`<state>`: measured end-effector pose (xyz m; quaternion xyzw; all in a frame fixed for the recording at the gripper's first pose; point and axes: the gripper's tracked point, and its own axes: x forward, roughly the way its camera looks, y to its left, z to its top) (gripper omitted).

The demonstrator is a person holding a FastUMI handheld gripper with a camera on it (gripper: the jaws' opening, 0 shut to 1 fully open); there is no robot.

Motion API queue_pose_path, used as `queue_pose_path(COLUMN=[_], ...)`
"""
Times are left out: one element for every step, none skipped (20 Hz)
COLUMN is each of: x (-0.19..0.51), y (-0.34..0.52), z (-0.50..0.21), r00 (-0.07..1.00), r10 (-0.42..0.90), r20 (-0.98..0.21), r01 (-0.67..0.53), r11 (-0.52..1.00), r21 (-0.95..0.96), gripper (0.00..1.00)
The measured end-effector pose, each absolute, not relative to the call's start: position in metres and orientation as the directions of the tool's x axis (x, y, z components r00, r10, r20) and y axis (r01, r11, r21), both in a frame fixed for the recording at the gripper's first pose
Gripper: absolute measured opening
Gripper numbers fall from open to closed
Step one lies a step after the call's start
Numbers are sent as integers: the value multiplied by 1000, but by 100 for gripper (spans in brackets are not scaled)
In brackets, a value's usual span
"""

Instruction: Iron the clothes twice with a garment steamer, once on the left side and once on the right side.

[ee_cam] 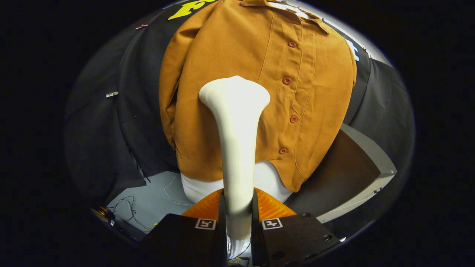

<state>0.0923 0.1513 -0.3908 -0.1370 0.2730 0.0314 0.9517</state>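
Hand-held gripper (238, 222) clamps the steamer (237, 141) handle at lower centre; better to keep its head flat against the shirt (222, 55), stroking slowly and evenly.

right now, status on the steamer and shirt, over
Gripper shut on steamer. Steamer head up against shirt, on the panel beside the buttons. Nothing in the way.

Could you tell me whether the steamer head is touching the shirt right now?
Cannot tell. In the gripper view the steamer, held in the tongs, overlaps the shirt, hiding any gap or contact behind its head.
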Motion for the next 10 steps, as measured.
queue_pose_path(x=[88, 85, 82, 78, 75, 72, 69, 66, 63, 60], y=[150, 148, 145, 143, 140, 138, 136, 133, 130, 127], z=[-388, -386, -381, -375, -368, -360, -351, -341, -331, -320], r00=[851, 853, 857, 863, 868, 874, 880, 886, 893, 900], r10=[-11, -7, -4, -3, -2, 0, 5, 8, 10, 9], r20=[-525, -521, -515, -506, -496, -486, -475, -463, -450, -436], r01=[-133, -132, -130, -124, -118, -111, -109, -106, -103, -97], r11=[963, 964, 966, 968, 970, 973, 976, 977, 978, 979], r21=[-236, -230, -224, -217, -211, -200, -191, -186, -183, -179], gripper=[30, 30, 30, 30, 30, 30, 30, 30, 30, 30])
